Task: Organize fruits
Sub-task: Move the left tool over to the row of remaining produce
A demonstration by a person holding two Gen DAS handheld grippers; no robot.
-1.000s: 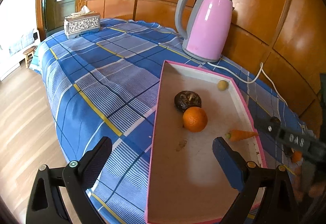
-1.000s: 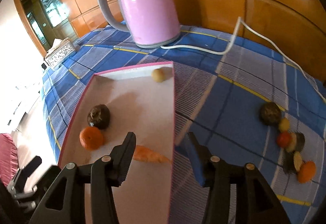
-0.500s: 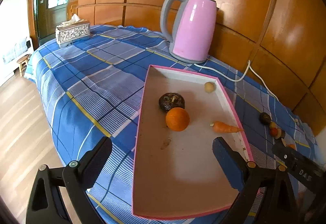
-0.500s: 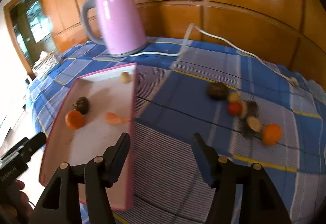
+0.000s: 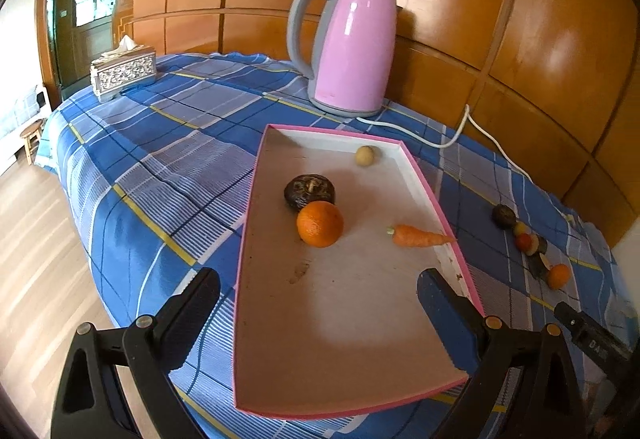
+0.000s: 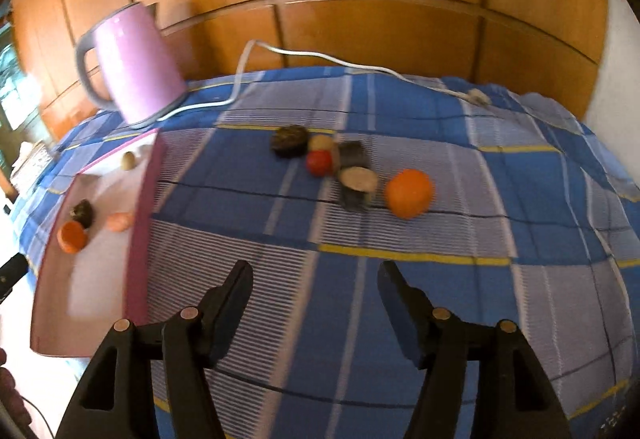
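Observation:
A pink-rimmed white tray (image 5: 424, 187) lies on the blue checked cloth. In it are an orange (image 5: 320, 224), a dark brown fruit (image 5: 309, 191), a carrot (image 5: 420, 236) and a small beige ball (image 5: 365, 155). My left gripper (image 5: 316, 287) stands open over the tray's near end, holding nothing. To the right on the cloth lies a cluster: a dark fruit (image 6: 289, 140), a red fruit (image 6: 319, 162), a sliced dark piece (image 6: 357, 181) and an orange (image 6: 409, 192). My right gripper (image 6: 316, 275) hovers in front of this cluster, its jaws opening with nothing between them.
A pink kettle (image 5: 350, 51) stands behind the tray, its white cord (image 6: 320, 57) trailing across the cloth toward the wall. A silver tissue box (image 5: 123, 73) sits at the far left corner. Wooden panelling backs the table; the floor drops off at left.
My right gripper has swung right from the tray, leaving the carrot there, and now faces the fruit cluster with wider jaws. The left gripper's view has shifted slightly; it stays open.

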